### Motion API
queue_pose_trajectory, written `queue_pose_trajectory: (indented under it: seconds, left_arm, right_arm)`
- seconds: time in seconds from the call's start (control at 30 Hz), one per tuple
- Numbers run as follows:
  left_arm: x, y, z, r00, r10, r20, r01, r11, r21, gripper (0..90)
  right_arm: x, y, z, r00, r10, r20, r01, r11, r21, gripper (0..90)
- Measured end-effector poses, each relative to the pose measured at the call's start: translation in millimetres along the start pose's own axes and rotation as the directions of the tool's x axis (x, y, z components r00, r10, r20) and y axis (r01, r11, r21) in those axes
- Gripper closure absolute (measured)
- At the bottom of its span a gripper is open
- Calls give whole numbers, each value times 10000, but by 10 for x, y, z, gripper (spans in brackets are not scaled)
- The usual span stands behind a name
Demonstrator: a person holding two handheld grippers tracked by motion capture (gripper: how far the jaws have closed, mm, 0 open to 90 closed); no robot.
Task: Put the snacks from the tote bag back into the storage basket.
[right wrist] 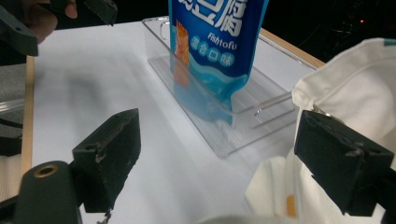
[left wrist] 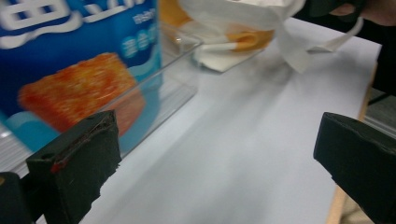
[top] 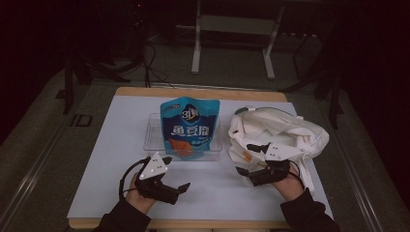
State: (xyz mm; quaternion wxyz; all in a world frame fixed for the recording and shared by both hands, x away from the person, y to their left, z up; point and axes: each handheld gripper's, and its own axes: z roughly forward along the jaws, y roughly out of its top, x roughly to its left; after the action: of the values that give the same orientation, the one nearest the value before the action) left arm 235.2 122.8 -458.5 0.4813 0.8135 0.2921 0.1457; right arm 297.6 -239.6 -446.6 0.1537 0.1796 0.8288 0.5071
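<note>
A blue snack pouch (top: 189, 126) with a fried-tofu picture stands upright in a clear plastic tray (top: 153, 137) at mid-table; the pouch (left wrist: 70, 60) looms close in the left gripper view and stands ahead (right wrist: 215, 51) in the right gripper view. A crumpled white cloth bag (top: 275, 131) lies to the tray's right. My left gripper (top: 175, 174) is open just in front of the tray, nothing between its jaws. My right gripper (top: 247, 158) is open at the bag's near-left edge, one jaw against the white cloth (right wrist: 355, 88).
A white mat (top: 116, 150) covers the wooden table, with bare room at the left and front. The table's wooden front edge (top: 193, 224) runs near my wrists. Beyond the table, a white stand's legs (top: 196, 53) and cables lie on the dark floor.
</note>
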Motion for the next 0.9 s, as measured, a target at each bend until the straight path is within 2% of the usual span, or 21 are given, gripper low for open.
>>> queue_pose_trajectory:
  seconds: [0.03, 0.27, 0.47, 0.53, 0.6, 0.77, 0.9]
  left_arm:
    - [-26, 0, 29, 9998, -1, 193, 0, 10000, 50, 9]
    - [-98, -31, 122, 9985, 232, 503, -247, 9992, 305, 9]
    - [-133, -66, 198, 9966, 276, 780, -310, 9986, 435, 9]
    - [-173, -103, 267, 9948, 514, 874, -572, 9963, 643, 9]
    - [-178, -109, 281, 9944, 518, 923, -579, 9963, 641, 9]
    - [-199, -128, 346, 9918, 711, 1060, -793, 9940, 752, 9]
    - [-184, -153, 366, 9917, 587, 1140, -670, 9952, 707, 9]
  right_arm:
    - [14, -35, -16, 10000, 27, 13, -27, 10000, 53, 144]
    - [75, -141, -39, 10000, 17, 91, -18, 9999, 111, 144]
    - [143, -202, -45, 9997, -191, 124, 189, 9996, 221, 144]
    - [195, -250, -40, 9990, -411, 147, 407, 9988, 272, 144]
    - [213, -267, -35, 9986, -501, 175, 495, 9983, 312, 144]
    - [229, -284, -47, 9990, -404, 215, 401, 9991, 139, 144]
    - [229, -309, -51, 9990, -262, 361, 259, 9996, 108, 144]
